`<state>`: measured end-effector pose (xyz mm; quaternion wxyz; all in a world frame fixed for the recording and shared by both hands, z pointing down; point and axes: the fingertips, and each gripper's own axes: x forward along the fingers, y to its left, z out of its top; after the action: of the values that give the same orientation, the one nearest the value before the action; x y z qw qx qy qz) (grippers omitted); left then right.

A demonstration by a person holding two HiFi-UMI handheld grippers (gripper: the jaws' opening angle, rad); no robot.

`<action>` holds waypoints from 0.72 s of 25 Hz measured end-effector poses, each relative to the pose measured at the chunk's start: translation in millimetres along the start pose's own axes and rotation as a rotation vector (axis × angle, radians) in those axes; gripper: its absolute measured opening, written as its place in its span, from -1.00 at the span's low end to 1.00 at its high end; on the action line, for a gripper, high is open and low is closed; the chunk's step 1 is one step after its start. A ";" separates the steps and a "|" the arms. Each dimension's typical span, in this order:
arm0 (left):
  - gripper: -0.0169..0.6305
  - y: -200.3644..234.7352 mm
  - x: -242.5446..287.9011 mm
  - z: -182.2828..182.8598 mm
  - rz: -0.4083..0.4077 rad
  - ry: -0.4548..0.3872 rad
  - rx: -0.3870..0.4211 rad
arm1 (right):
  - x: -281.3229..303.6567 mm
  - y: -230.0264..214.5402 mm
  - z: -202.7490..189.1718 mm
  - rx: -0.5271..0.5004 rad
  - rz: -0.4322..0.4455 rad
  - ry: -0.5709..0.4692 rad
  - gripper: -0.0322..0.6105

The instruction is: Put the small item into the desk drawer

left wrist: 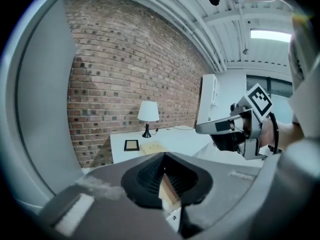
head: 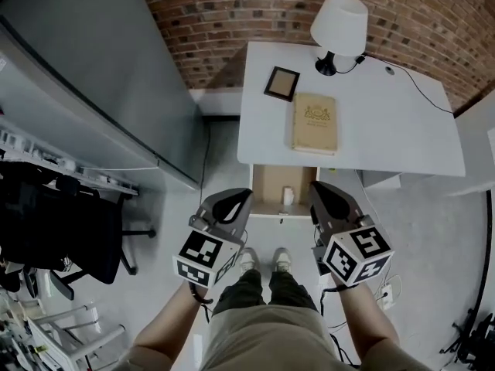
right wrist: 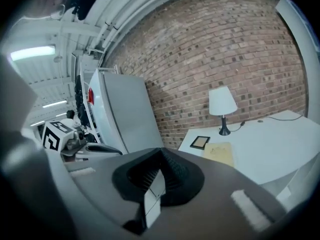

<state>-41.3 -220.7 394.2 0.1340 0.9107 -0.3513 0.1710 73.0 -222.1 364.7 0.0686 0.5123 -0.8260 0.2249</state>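
Small item is in the drawer, and both grippers are shut and empty.

Your left gripper and right gripper each have their jaws pressed together with nothing in them. They hang just in front of the open drawer, one on each side. The small item stands inside the drawer, near its front. So the main job looks done; I think all that is left is to push the drawer shut. On the desk are a book, a frame and a lamp, all well back from the drawer. A grey cabinet and a black chair are off to your left. Nothing blocks the drawer; only your shoes stand near it.
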 end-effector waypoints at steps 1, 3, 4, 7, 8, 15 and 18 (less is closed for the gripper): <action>-0.94 -2.2 -7.2 10.7 0.003 -0.016 0.006 | -8.1 8.0 10.6 -0.008 0.010 -0.017 -0.89; -0.94 -4.6 -20.6 35.8 0.014 -0.054 0.036 | -22.4 23.8 35.7 -0.029 0.033 -0.062 -0.89; -0.94 -6.0 -27.1 48.7 0.019 -0.075 0.057 | -29.2 30.9 48.6 -0.043 0.040 -0.088 -0.89; -0.94 -10.8 -48.2 81.7 0.030 -0.136 0.106 | -49.8 49.8 82.4 -0.099 0.050 -0.166 -0.89; -0.94 -12.3 -56.3 91.3 0.036 -0.158 0.120 | -56.5 56.2 91.5 -0.116 0.055 -0.189 -0.89; -0.94 -22.6 -108.6 147.9 0.075 -0.271 0.188 | -95.1 98.3 141.6 -0.178 0.118 -0.303 -0.89; -0.94 -30.1 -127.0 163.7 0.089 -0.313 0.196 | -108.2 113.8 152.3 -0.211 0.149 -0.332 -0.89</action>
<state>-73.3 -183.3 190.8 -0.0191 0.9185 -0.3893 0.0665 41.4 -158.6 157.7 -0.0319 0.4698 -0.8805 0.0543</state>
